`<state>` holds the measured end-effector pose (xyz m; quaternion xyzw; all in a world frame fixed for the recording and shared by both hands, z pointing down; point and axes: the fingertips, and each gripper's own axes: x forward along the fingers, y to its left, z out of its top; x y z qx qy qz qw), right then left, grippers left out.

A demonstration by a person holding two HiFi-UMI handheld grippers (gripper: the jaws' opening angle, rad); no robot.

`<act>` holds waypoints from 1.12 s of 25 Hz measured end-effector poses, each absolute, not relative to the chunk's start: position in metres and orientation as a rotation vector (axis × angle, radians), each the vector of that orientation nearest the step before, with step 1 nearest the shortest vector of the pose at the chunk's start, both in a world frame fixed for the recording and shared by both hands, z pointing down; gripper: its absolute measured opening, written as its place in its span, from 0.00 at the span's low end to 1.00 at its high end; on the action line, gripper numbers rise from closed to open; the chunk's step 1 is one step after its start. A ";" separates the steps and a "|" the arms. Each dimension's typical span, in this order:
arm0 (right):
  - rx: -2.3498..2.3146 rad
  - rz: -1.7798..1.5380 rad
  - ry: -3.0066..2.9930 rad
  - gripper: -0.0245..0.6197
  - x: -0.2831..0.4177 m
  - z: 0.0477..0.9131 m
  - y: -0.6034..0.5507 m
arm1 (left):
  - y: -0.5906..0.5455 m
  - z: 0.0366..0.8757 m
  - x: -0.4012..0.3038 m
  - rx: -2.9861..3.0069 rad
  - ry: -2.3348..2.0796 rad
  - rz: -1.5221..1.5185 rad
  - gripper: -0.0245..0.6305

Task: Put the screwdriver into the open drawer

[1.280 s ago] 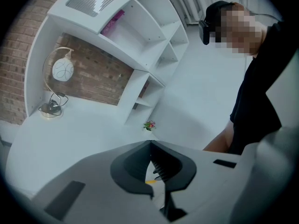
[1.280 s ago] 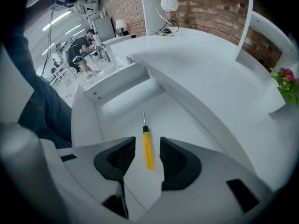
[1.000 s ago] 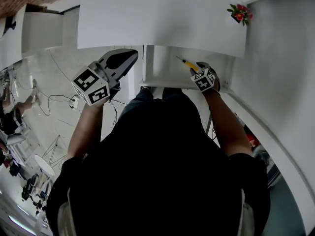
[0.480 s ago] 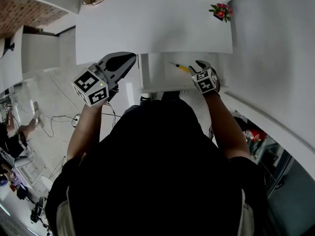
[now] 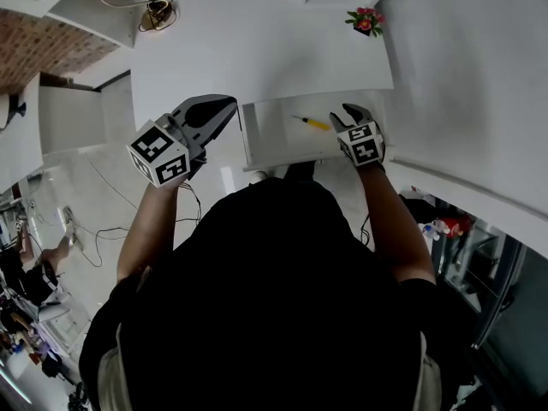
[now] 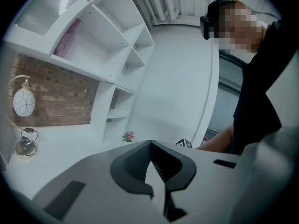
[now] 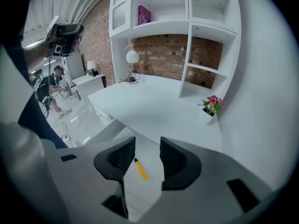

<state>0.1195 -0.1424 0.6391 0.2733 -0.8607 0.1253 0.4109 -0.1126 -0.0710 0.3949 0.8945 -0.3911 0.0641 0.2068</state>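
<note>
The yellow-handled screwdriver (image 5: 313,124) lies flat on the floor of the open white drawer (image 5: 265,151), which is pulled out under the desk top. My right gripper (image 5: 348,116) hovers just right of it, open, with nothing between its jaws. In the right gripper view the screwdriver (image 7: 140,168) shows below, through the gap of the gripper (image 7: 147,148), on the drawer floor (image 7: 152,185). My left gripper (image 5: 224,110) is held left of the drawer, over the floor, shut and holding nothing; its tips meet in the left gripper view (image 6: 150,144).
The white desk top (image 5: 257,50) carries a small flower pot (image 5: 363,20) at its far right corner and a round lamp (image 5: 158,8) at the far left. White wall shelves (image 7: 187,13) rise behind. Cables lie on the room floor (image 5: 86,195) at left.
The right gripper has let go of the screwdriver, which now lies on the drawer floor apart from the jaws. The left gripper has hardly moved.
</note>
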 end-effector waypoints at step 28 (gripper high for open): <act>1.195 0.495 -2.310 0.31 0.209 0.484 -0.103 | -0.046 0.342 -0.071 2.686 -0.877 0.187 0.06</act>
